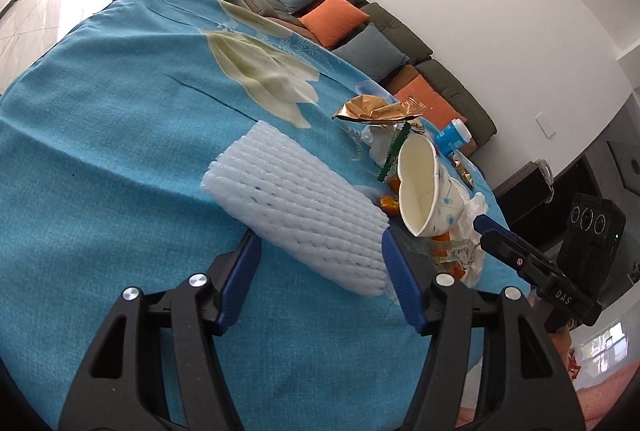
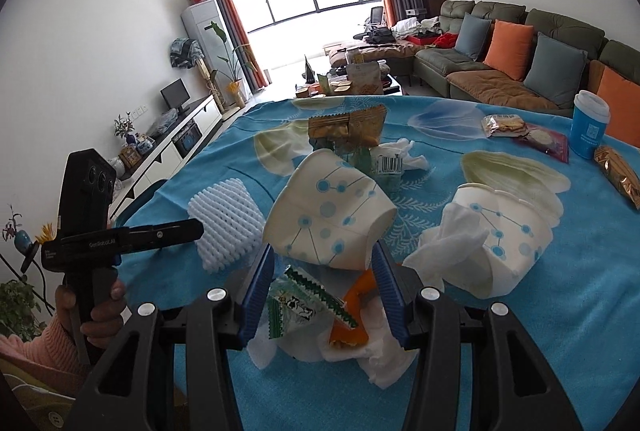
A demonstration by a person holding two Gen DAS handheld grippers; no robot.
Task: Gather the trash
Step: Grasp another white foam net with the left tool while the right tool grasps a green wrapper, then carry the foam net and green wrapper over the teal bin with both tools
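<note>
A white foam fruit net lies on the blue tablecloth. My left gripper stands open around its near end, one finger on each side. My right gripper is shut on a crushed paper cup with blue dots, held tilted above the table; the cup also shows in the left wrist view. Under it lie a white tissue, a green-edged wrapper and an orange wrapper. A second crushed cup with tissue lies to the right.
A gold wrapper, a barcode wrapper, snack packets and an upright blue cup with a white lid are further back on the table. A sofa with cushions stands behind the table.
</note>
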